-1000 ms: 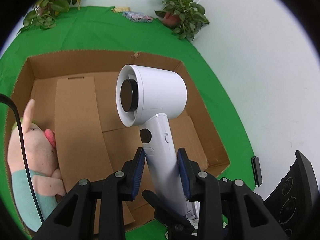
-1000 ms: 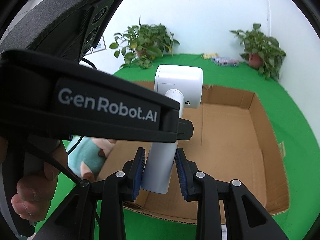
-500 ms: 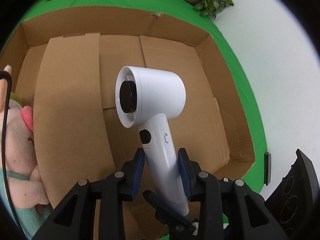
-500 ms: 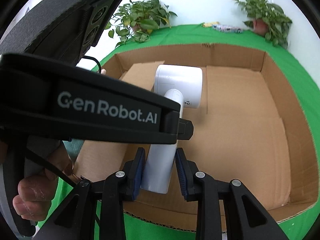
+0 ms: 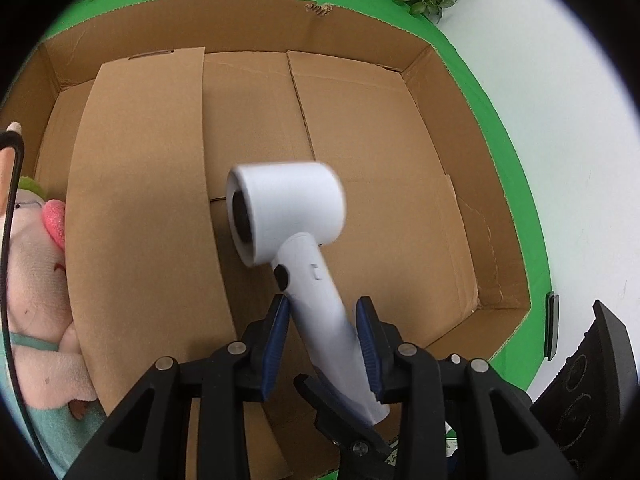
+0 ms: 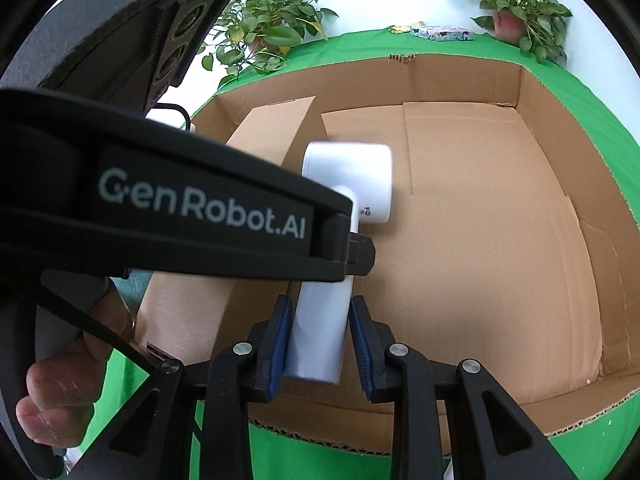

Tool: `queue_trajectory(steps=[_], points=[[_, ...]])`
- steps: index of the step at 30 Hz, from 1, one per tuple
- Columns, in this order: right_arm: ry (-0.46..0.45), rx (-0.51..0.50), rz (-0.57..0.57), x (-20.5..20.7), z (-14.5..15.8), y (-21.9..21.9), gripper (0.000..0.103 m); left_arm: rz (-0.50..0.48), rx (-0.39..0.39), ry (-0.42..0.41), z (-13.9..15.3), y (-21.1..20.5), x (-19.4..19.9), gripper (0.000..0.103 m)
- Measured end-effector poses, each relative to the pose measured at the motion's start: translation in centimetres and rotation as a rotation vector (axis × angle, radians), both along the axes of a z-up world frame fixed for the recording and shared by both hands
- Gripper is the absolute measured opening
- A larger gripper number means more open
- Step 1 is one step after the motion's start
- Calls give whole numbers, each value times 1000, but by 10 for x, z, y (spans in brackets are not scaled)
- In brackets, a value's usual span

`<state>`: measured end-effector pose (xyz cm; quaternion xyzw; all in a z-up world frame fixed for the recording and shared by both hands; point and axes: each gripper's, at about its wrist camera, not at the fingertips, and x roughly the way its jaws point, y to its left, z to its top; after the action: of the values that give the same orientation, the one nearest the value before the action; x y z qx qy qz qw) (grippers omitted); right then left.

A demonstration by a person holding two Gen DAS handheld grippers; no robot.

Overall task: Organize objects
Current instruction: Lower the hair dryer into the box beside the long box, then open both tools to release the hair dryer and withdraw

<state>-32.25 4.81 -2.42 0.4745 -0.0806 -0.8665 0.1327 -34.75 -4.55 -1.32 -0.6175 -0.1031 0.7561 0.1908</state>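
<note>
Holding one white hair dryer (image 5: 286,210) by its smooth, rigid handle, left tongs (image 5: 322,344) and right tongs (image 6: 318,342) clamp it above the cardboard box (image 5: 440,76); top-heavy, likely slippery.

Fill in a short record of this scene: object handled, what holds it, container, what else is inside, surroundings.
Object handled: white hair dryer, head blurred
Held by: left gripper and right gripper, both closed on its handle
Container: open cardboard box, dryer over its floor
Also inside: plush toy at the left wall, beside a cardboard flap
Surroundings: green cloth, potted plants
</note>
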Motion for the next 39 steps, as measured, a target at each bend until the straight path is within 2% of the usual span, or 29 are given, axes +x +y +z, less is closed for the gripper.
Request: queue_trajectory(steps=[4, 7, 10, 13, 14, 19, 22, 25, 39], points=[[-7, -24, 18, 2, 1, -1, 33, 1, 2, 21, 8, -5, 2, 34], [17, -47, 34, 6, 7, 2, 33, 29, 18, 50, 16, -13, 7, 41], [31, -69, 34, 13, 15, 9, 33, 43, 45, 81, 25, -26, 13, 41], [19, -61, 19, 7, 15, 13, 33, 59, 18, 105, 29, -37, 21, 41], [11, -58, 20, -4, 11, 24, 33, 60, 20, 108, 29, -41, 23, 41], [-38, -38, 63, -25, 5, 15, 33, 79, 19, 120, 28, -53, 30, 41], [-56, -25, 72, -20, -6, 2, 33, 103, 22, 126, 28, -62, 31, 41], [-88, -11, 63, -8, -19, -2, 22, 109, 24, 129, 27, -67, 34, 41], [-71, -20, 70, -4, -20, -10, 21, 109, 20, 143, 28, -70, 37, 41]])
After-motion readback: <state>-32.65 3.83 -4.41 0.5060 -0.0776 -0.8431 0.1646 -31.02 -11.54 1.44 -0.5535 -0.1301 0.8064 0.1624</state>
